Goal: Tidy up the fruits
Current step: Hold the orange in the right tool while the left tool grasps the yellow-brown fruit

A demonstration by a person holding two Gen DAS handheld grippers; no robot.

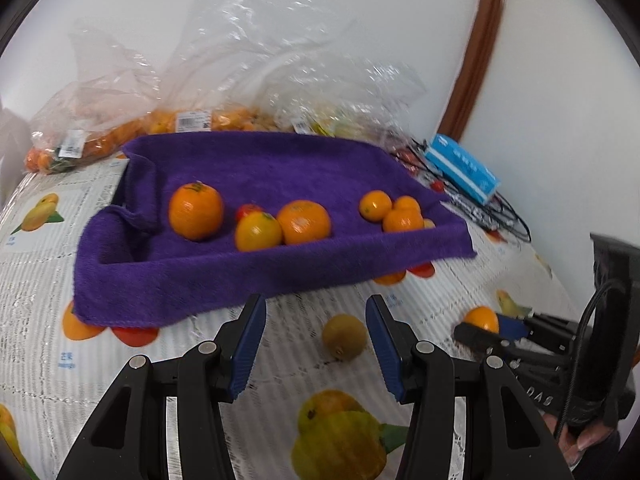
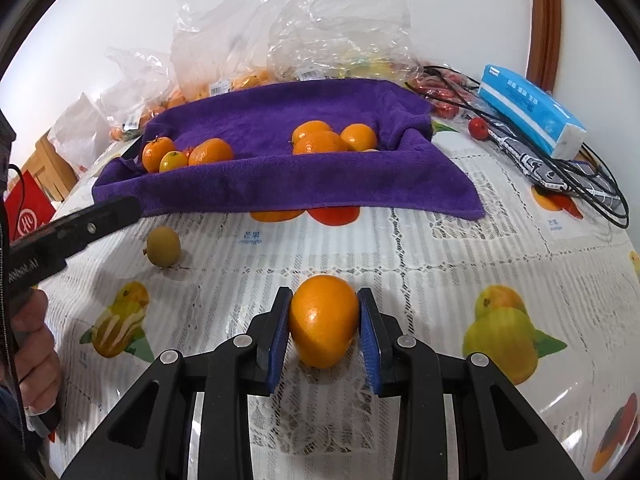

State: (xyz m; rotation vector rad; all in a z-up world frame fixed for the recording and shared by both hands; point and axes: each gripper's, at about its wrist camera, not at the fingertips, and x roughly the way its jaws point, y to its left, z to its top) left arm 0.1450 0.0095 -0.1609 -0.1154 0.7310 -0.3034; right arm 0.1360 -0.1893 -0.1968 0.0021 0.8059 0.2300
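Right tool (image 2: 324,320) pinching an orange (image 2: 323,320) between its blue pads, just above the bench (image 2: 420,248), near its front edge. Left tool (image 1: 316,344) spread, nothing between the pads; a small brownish-green fruit (image 1: 345,337), perhaps a kiwi, lying on the bench just beyond the right pad, apart from it. Behind both, a purple towel (image 1: 240,276) draped over something tray-like, front edge hanging down onto the bench. On the towel, two clusters of oranges: three larger ones (image 1: 196,211) toward the left with a small red fruit (image 1: 247,212) tucked behind, and smaller ones (image 1: 402,218) bunched at the right. Behind the towel, clear bags (image 2: 224,40) with more fruit against the wall. To the right, a blue tissue pack (image 2: 532,110) over black cables (image 2: 592,184), and a red fruit (image 2: 479,128) beside them. At the left edge of the right view, a hand (image 2: 34,344) gripping the left tool's handle.
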